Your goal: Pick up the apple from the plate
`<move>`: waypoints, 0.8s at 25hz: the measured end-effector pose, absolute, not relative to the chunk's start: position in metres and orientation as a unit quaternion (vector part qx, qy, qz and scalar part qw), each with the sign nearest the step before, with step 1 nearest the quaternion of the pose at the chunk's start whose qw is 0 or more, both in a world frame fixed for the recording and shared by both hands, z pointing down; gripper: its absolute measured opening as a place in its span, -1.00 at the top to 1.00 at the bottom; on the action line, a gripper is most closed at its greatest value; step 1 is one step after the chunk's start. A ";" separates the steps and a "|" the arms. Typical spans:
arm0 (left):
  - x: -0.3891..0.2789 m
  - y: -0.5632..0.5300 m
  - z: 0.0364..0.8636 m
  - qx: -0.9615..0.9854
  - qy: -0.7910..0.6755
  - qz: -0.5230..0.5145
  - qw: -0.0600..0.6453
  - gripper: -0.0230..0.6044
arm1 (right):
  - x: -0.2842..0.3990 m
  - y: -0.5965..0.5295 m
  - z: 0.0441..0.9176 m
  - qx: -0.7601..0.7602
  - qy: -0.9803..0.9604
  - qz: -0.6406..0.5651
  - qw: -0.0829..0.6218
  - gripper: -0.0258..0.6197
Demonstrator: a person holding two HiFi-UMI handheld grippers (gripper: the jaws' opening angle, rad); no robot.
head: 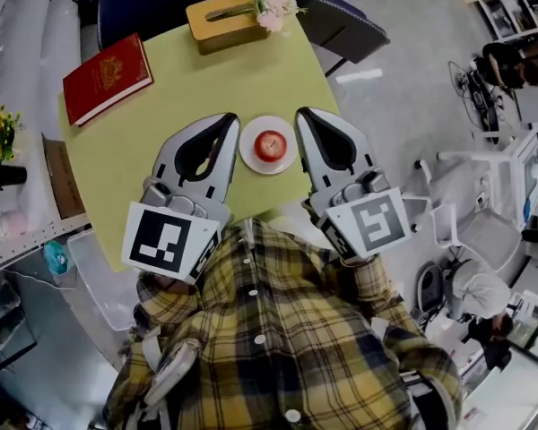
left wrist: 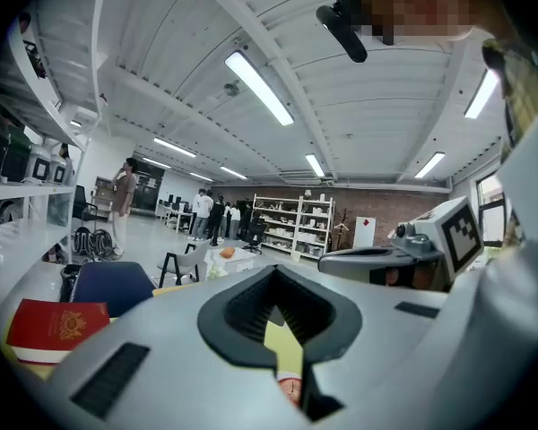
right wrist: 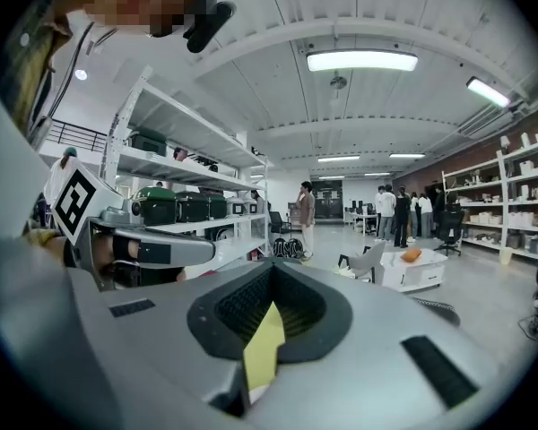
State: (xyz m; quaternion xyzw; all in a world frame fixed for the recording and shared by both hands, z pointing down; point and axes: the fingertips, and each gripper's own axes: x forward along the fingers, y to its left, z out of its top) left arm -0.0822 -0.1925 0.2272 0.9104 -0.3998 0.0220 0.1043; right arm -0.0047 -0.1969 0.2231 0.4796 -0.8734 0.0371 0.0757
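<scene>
Pickup not begun: apple (head: 271,145) on white plate (head: 251,157), just right of left gripper (head: 226,124), just left of right gripper (head: 305,116). Both jaw pairs closed, holding nothing. I have yet to open, grasp, lift. Red patch low in left gripper view probably apple. Table (head: 152,128) edge just beyond right gripper; red book (head: 108,77) far left.
</scene>
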 end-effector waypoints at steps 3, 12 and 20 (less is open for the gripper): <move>-0.074 -0.198 0.231 0.914 -0.391 0.025 0.110 0.91 | -0.002 -0.202 0.228 0.480 -0.872 0.043 0.084 0.93; -0.057 -0.207 0.244 0.908 -0.400 0.030 0.123 0.91 | 0.016 -0.209 0.244 0.467 -0.876 0.057 0.104 0.93; -0.045 -0.212 0.259 0.905 -0.406 0.041 0.123 0.91 | 0.021 -0.208 0.264 0.443 -0.888 0.074 0.105 0.93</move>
